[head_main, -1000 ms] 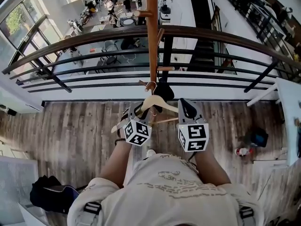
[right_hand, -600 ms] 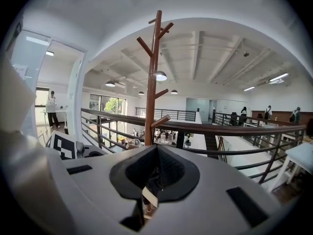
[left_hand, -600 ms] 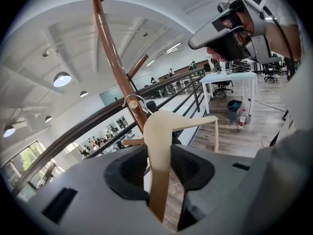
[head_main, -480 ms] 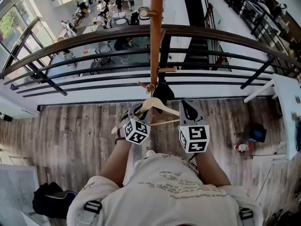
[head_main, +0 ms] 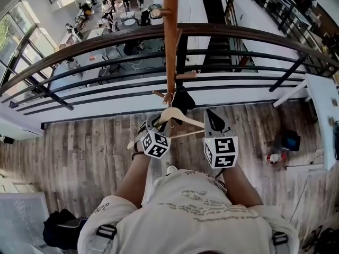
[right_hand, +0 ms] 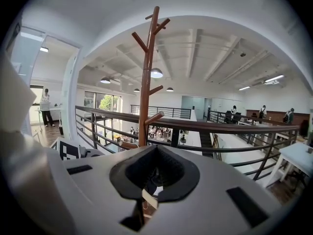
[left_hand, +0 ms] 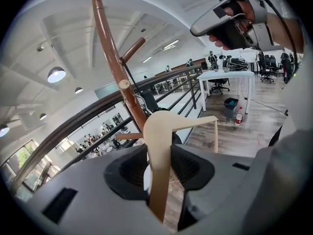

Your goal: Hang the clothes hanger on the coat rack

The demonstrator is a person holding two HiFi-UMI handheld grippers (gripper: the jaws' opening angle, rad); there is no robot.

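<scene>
A pale wooden clothes hanger is held up close to the brown coat rack pole. Its metal hook sits beside a low peg; I cannot tell whether it rests on the peg. My left gripper is shut on the hanger's left arm, and in the left gripper view the wood is clamped between the jaws, with the pole just beyond. My right gripper hovers beside the hanger's right end without touching it, jaws closed on nothing. The rack stands ahead in the right gripper view.
A dark curved railing runs right behind the rack, with an open drop to a lower floor beyond it. On the wood floor are a black bag, a small bottle and a dark bin. A white table stands at the right.
Hardly anything: the head view has drifted slightly, while both grippers and the hanger stay in the same place by the low peg.
</scene>
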